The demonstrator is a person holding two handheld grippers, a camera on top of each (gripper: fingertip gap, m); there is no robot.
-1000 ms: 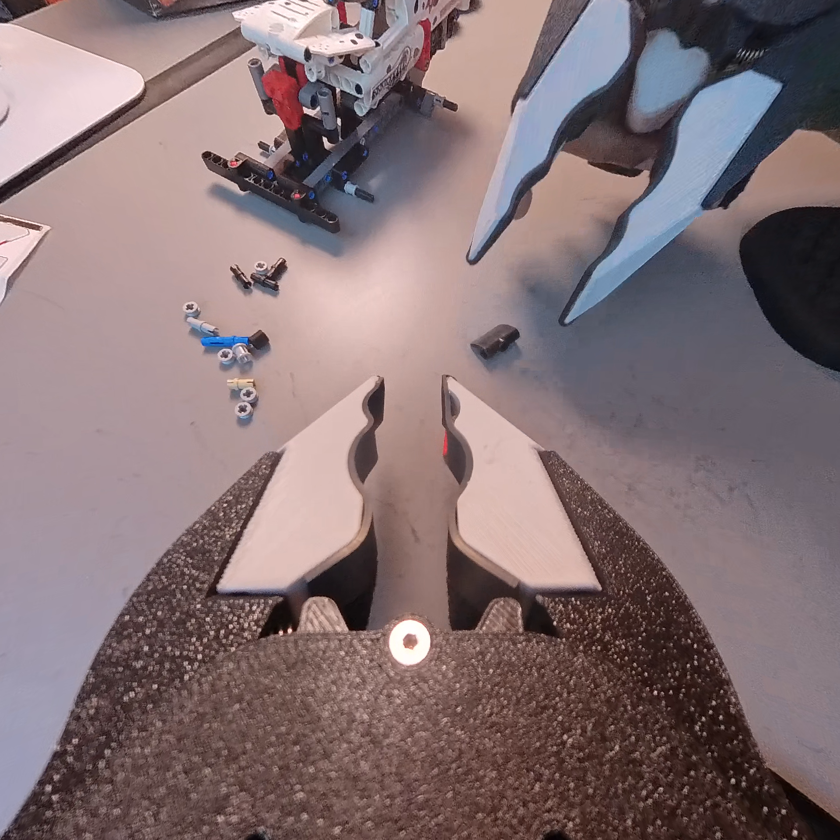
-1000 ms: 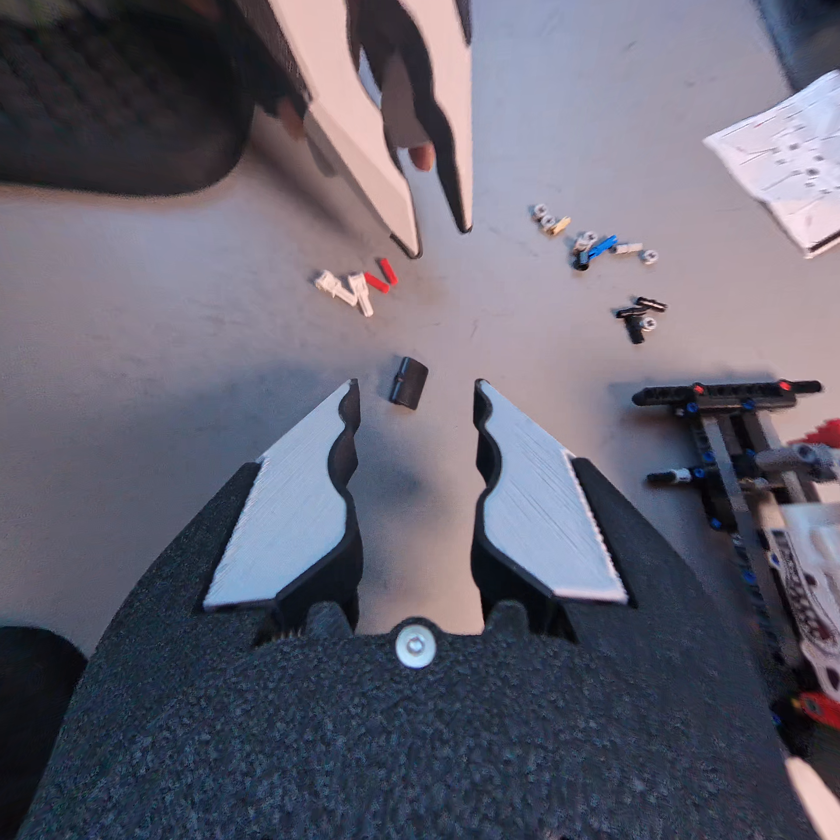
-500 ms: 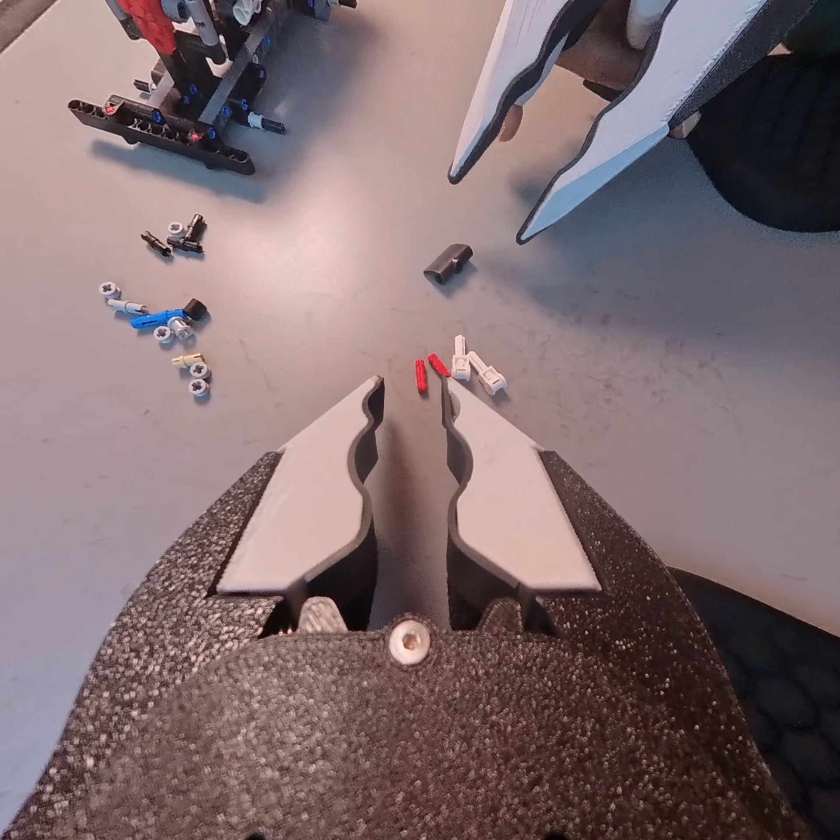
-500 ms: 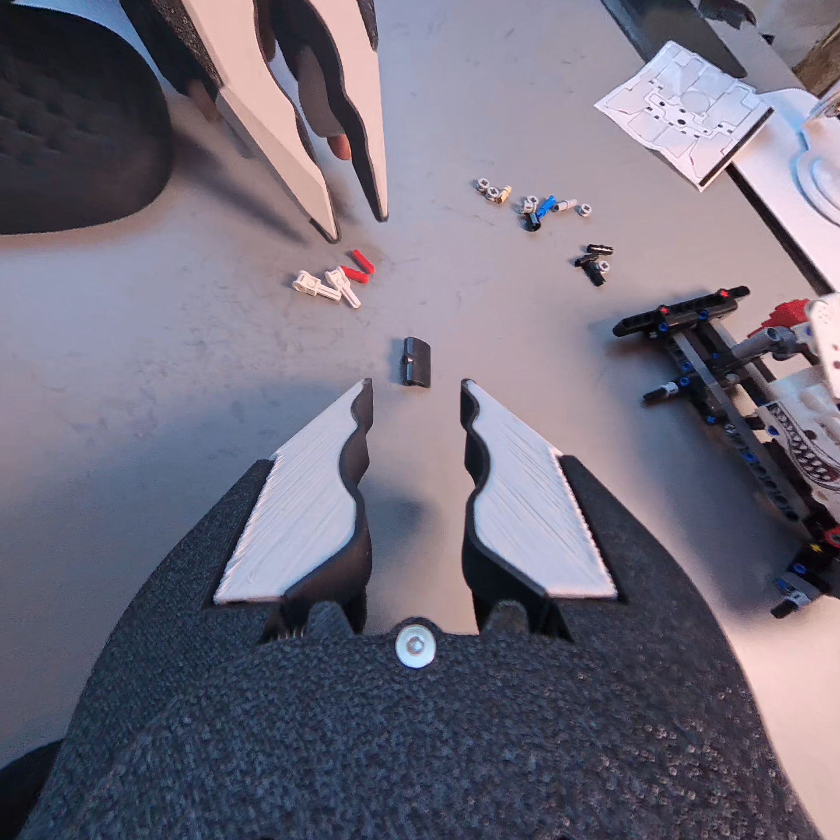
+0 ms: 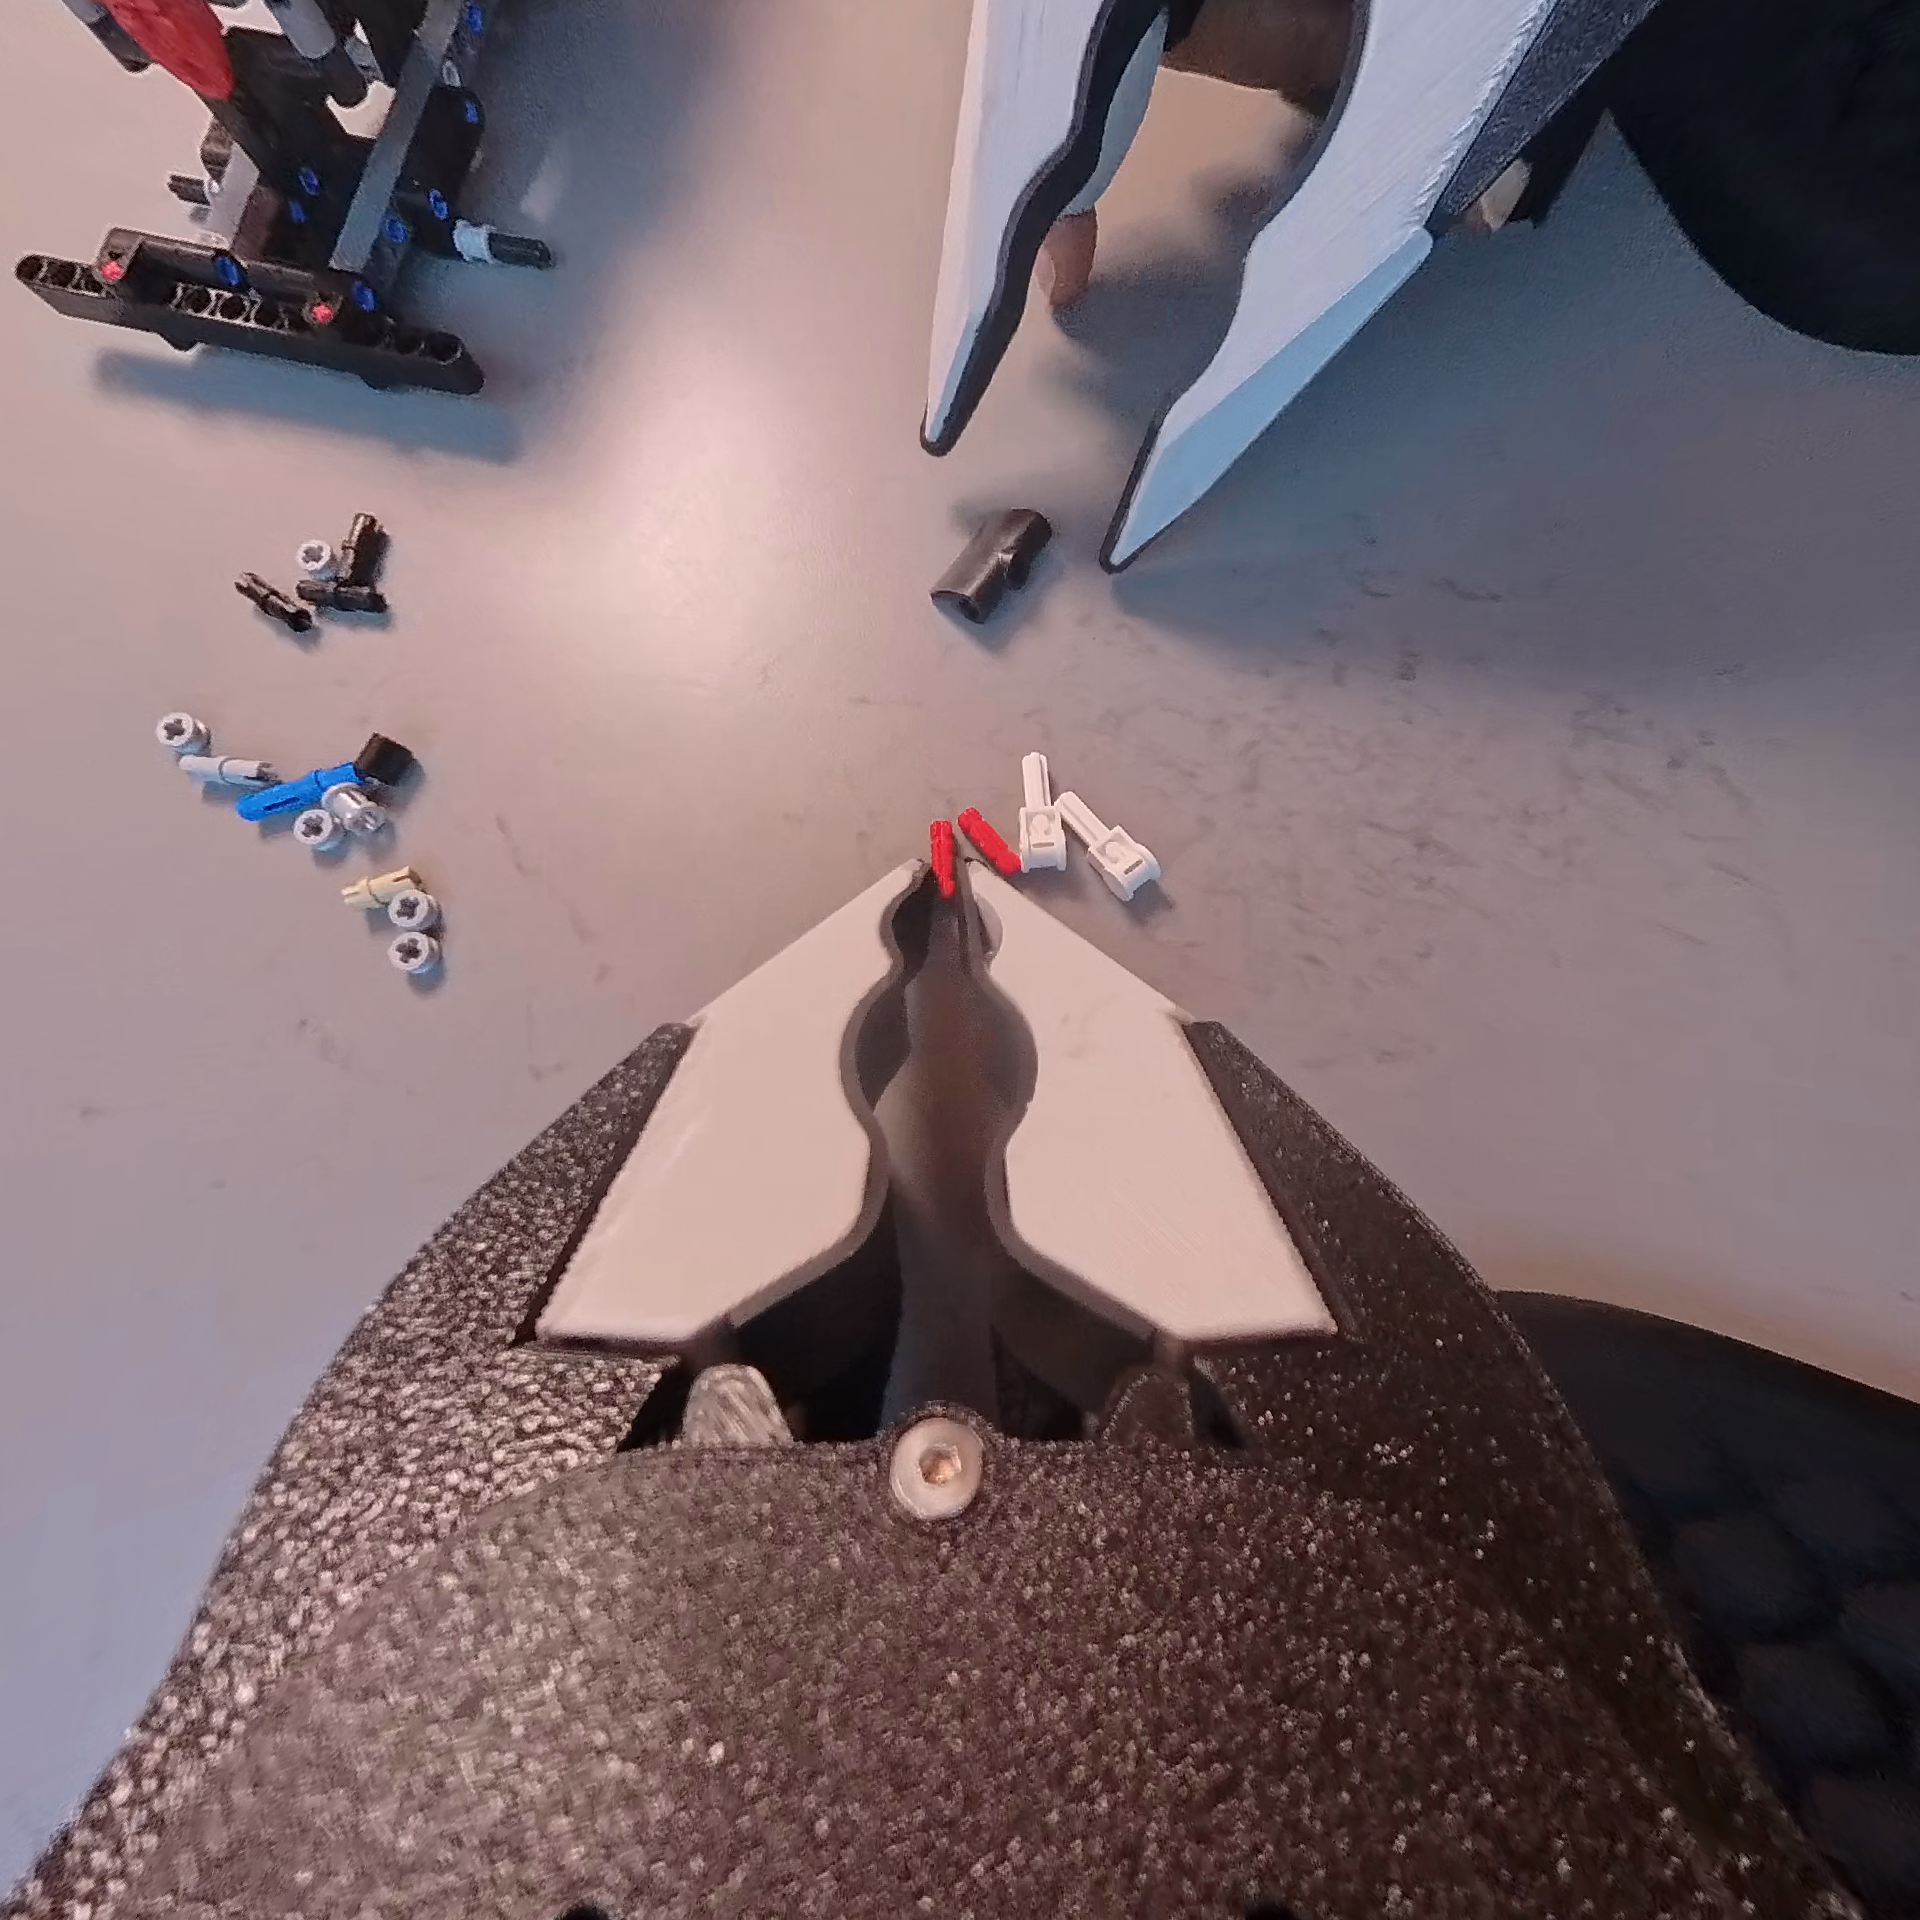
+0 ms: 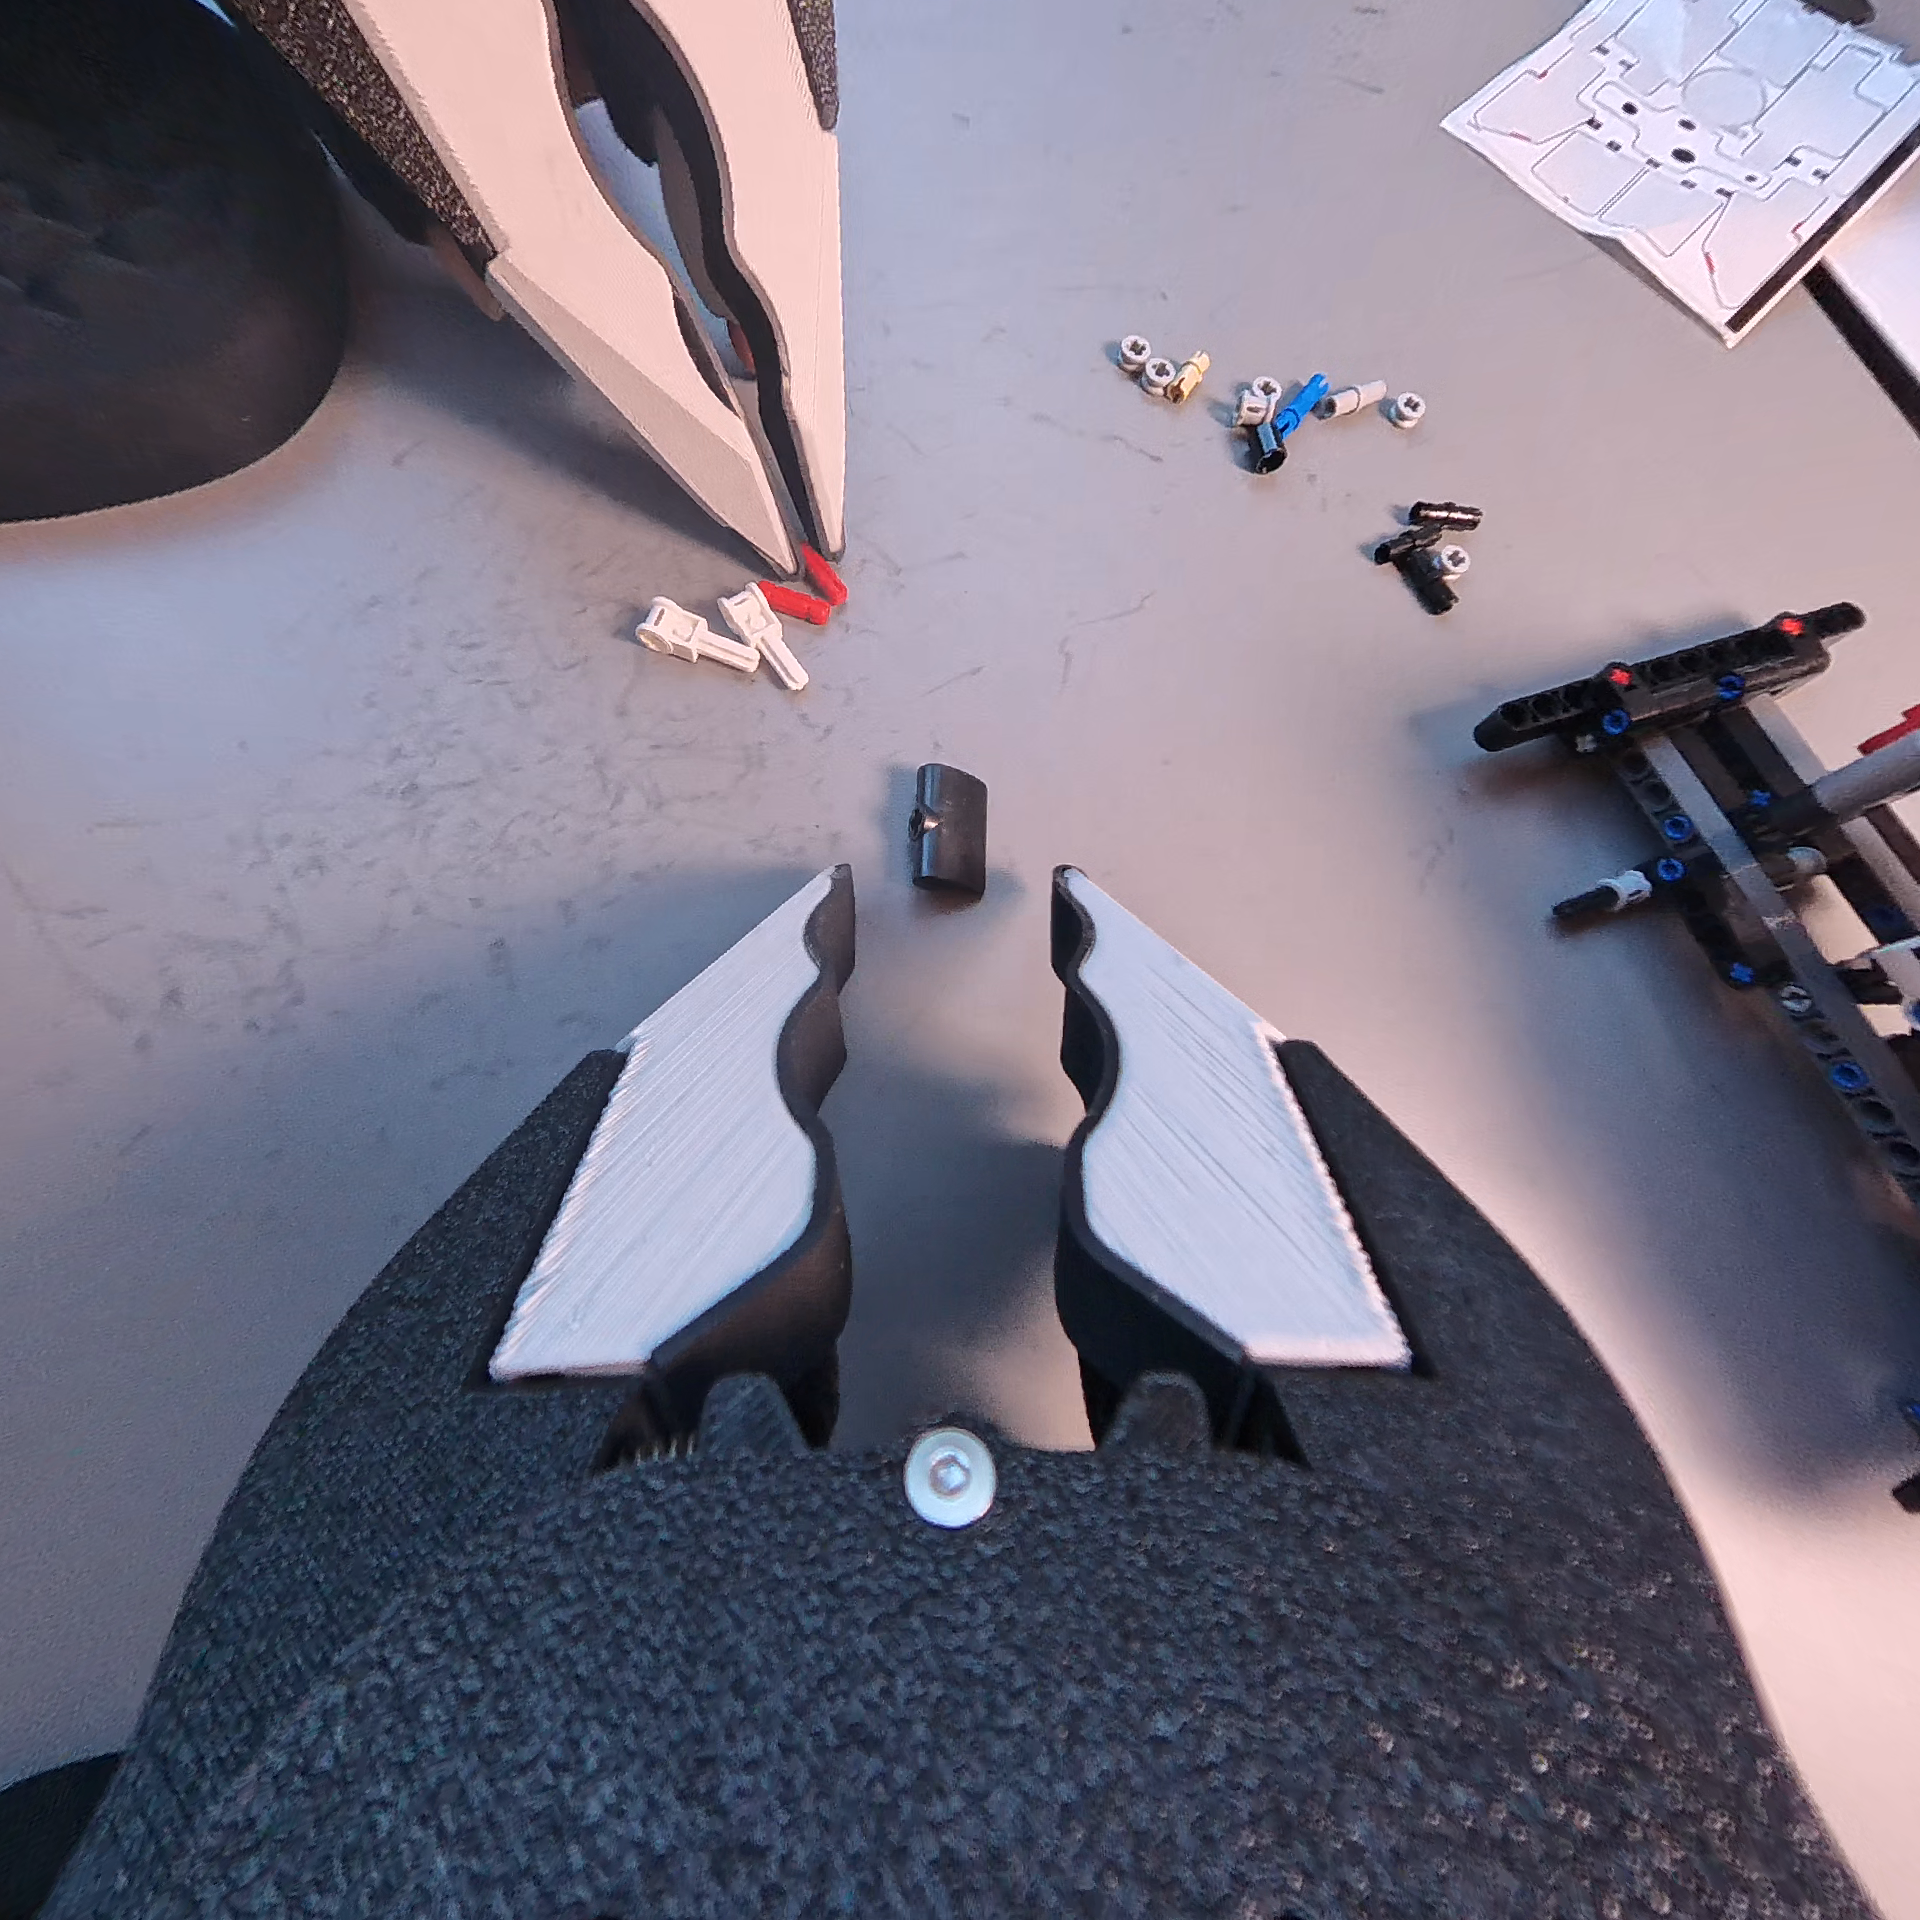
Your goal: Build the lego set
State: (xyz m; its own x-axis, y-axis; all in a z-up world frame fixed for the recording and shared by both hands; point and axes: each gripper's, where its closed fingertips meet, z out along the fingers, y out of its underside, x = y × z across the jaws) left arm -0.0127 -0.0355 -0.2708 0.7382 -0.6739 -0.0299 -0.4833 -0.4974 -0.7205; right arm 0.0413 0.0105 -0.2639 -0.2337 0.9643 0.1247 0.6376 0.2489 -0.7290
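Left gripper (image 5: 943,871): I have its fingers pinched together on one red pin (image 5: 942,856); the right wrist view shows the fingertips meeting at that pin, low at the counter (image 5: 1455,831). Whether the pin is lifted off the surface I cannot tell.
Right gripper (image 6: 951,883): I hold its fingers spread apart with nothing between them, tips just short of the black connector (image 6: 948,840).
Black connector: lying on its side on the counter, alone, between the two grippers; not touched by either.
Second red pin (image 5: 988,840): flat on the counter, just beside the gripped one.
White connectors (image 5: 1081,826): two, lying side by side just beside the red pins, on the side away from the loose small parts.
Blue pin cluster (image 5: 296,790): a blue pin with a black piece, grey bushes and a grey pin, well apart from my left fingers.
Tan pin (image 5: 382,888): near the blue cluster, with two grey bushes next to it.
Black pins (image 5: 322,582): a small group with one grey bush, between the blue cluster and the model.
Lego model (image 6: 1714,790): partly built, black beam frame with blue and red pins, at the edge of both views.
Printed sheet (image 6: 1704,145): at the far corner of the counter in the right wrist view.
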